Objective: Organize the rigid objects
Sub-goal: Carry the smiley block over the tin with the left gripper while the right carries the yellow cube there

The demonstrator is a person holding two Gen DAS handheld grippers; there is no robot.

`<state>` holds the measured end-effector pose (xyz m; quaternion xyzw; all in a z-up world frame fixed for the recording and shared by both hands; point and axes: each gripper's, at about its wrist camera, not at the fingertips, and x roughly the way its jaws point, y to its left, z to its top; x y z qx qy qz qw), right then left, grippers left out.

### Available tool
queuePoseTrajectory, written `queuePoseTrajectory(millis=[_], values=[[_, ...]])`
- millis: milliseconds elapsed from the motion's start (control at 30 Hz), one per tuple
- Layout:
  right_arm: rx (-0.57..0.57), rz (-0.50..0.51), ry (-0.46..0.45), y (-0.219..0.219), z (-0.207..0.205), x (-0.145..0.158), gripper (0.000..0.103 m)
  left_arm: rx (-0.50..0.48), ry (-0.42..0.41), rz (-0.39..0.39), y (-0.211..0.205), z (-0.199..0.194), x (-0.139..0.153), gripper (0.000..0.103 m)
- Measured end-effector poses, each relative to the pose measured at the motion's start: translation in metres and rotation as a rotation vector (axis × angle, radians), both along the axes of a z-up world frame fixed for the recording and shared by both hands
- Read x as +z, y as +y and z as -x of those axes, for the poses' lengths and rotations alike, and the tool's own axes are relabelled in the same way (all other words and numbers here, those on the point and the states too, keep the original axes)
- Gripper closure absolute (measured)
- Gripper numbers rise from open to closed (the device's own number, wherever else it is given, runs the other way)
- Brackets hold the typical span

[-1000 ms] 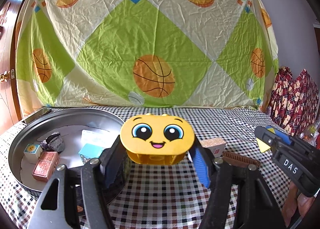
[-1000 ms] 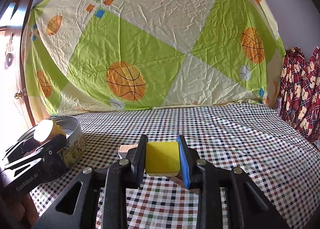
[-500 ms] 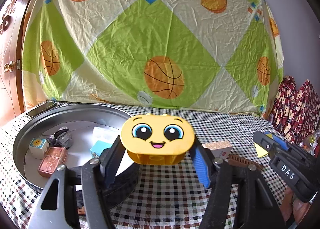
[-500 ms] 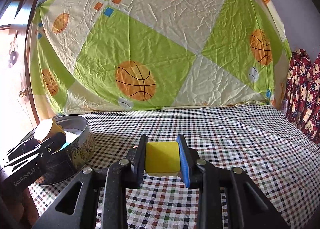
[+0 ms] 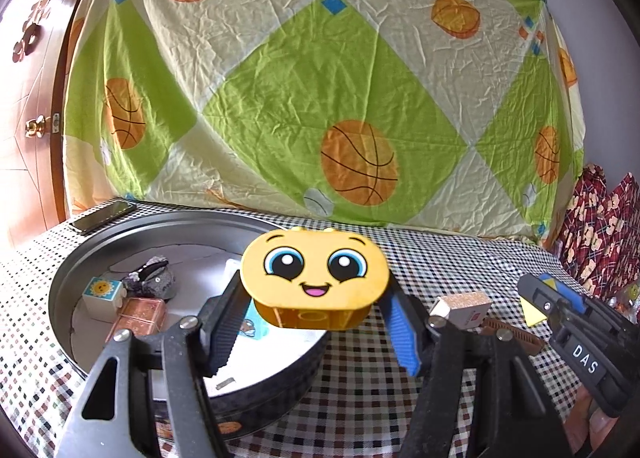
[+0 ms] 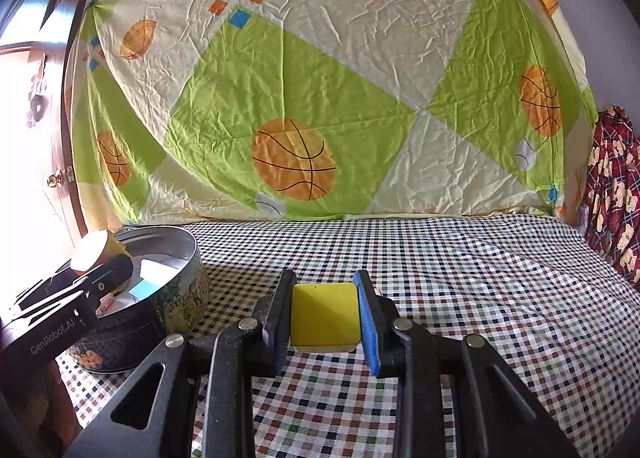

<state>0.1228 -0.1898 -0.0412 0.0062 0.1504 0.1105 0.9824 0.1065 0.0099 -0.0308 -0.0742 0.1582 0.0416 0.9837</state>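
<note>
Your left tongs grip the yellow smiley-face block, held over the round tin's near rim. Right tongs clamp a plain yellow block above the checked cloth. Tin holds a sun-print cube, copper block, grey lump. Glitter-topped block lies on cloth, w/ brown comb beside it.

Both grippers are black, with triangular cut-outs in the arms and silver screw heads at the pivots. On the left gripper and the right gripper alike, one ribbed pad is black and the other blue. White lettering marks their sides.
</note>
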Motion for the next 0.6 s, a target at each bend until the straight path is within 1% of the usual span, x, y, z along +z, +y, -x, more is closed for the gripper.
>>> queuePoseTrajectory(millis=[233,600], values=[[0.011,-0.003,-0.001,0.005,0.001,0.0,0.071,0.036,-0.004,0.002,0.013,0.002,0.0,0.039],[0.035,-0.004,-0.001,0.018,0.001,0.0,0.071,0.079,-0.015,-0.018,0.023,0.005,0.0,0.039]])
